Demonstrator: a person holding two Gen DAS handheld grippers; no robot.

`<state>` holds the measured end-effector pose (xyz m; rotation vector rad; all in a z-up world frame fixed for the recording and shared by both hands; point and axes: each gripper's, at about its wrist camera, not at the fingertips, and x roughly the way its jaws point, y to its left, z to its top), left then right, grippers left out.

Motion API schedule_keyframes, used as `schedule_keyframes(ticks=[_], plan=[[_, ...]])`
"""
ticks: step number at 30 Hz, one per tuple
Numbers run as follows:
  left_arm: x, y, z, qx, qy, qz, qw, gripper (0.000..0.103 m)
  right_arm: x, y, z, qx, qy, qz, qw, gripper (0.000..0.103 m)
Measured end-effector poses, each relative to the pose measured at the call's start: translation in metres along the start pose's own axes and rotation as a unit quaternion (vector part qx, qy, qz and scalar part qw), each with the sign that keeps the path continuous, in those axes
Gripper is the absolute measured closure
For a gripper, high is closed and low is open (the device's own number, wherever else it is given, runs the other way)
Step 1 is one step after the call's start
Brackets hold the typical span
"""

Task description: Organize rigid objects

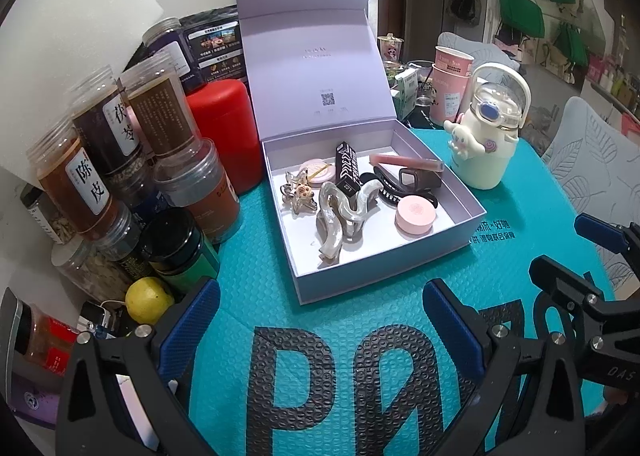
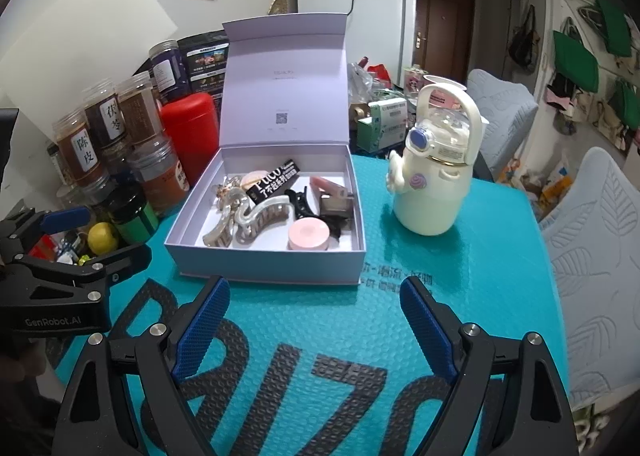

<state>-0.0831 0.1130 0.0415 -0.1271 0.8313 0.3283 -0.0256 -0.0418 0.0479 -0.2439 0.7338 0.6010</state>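
left gripper (image 1: 320, 320): mine, jaws apart, nothing between them, over the teal mat (image 1: 360, 336) in front of the box
right gripper (image 2: 316, 316): mine, jaws wide apart, empty, over the mat beside the left one
box (image 1: 400, 256): lilac, lid up, sits on mat mid-table
in box: pearly claw clip (image 1: 340, 212) front, star clip (image 1: 298, 192) left, black claw clip (image 1: 390, 186) middle, pink round compact (image 1: 415, 214) right front, black carton (image 1: 348, 170) leaning at back, pink tube (image 1: 404, 161) along back, brown case (image 1: 420, 178) just under tube, another pale pink compact (image 1: 318, 170) back left
bottle (image 1: 482, 136): cream, cartoon dog, upright on mat, right of box, apart from it
jars (image 1: 120, 160): stacked left of box, off the mat
red can (image 1: 224, 132): behind jars, just beside box
lemon (image 1: 146, 299): near left finger, by jars
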Motion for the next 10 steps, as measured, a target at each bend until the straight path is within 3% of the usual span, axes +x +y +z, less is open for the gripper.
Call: schedule_keyframes(ticks=[10], plan=[[0.0045, -0.0035, -0.0011, -0.002, 0.008, -0.013, 0.9999, 0.000, 0.0008, -0.0058, -0.0017, 0.008, 0.004, 0.001, 1.000, 0.015]])
